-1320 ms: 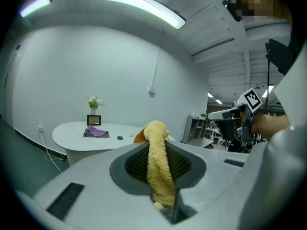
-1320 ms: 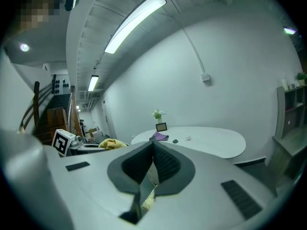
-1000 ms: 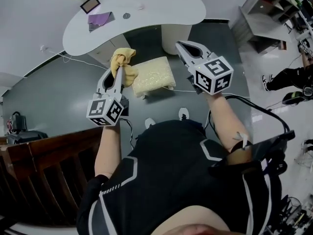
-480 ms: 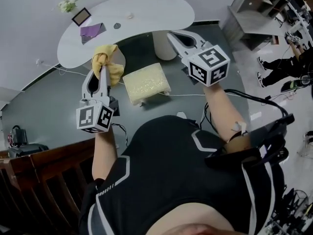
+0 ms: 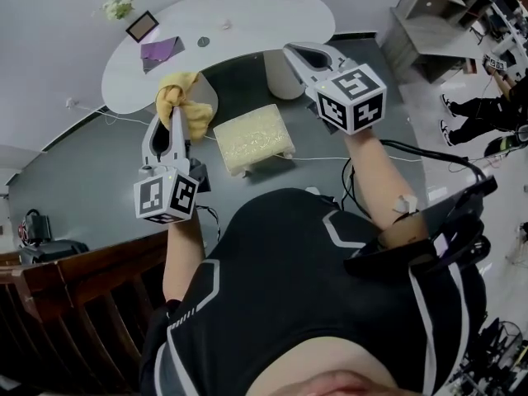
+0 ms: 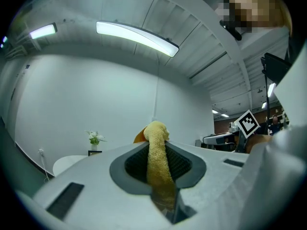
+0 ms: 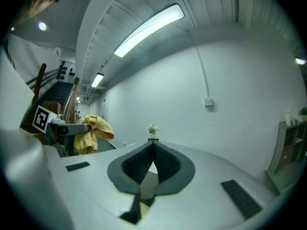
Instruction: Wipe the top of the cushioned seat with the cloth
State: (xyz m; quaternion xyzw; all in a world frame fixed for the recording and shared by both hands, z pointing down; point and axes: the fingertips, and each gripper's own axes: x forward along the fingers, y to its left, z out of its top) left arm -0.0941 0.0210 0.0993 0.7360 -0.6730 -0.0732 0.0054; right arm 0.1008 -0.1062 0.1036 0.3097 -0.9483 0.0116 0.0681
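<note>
In the head view, the left gripper (image 5: 175, 114) is held up and pinches a bunched yellow terry cloth (image 5: 186, 99). The cloth hangs in the air just off the left edge of the pale cream, square cushioned seat (image 5: 254, 138), apart from it. The seat stands on the dark grey floor (image 5: 99, 163), near the front edge of the white curved table (image 5: 239, 19). The right gripper (image 5: 297, 53) is raised beyond the seat's far right corner.

In the left gripper view, the jaws are clamped on the cloth (image 6: 157, 166). A strip of it runs up between the ribbed pads and flops over the tips of the left gripper (image 6: 154, 131).

In the right gripper view, the right gripper (image 7: 153, 143) has its jaws pressed together at the tips. Nothing seems to be held between them, though the lower gap is dim. The cloth (image 7: 93, 131) shows off to the left.

The wipe has probably not begun. The cloth is gripped and being carried. Next the left gripper must tip down, land the bunch on the seat's near left corner and drag it across the top with light, even pressure
</note>
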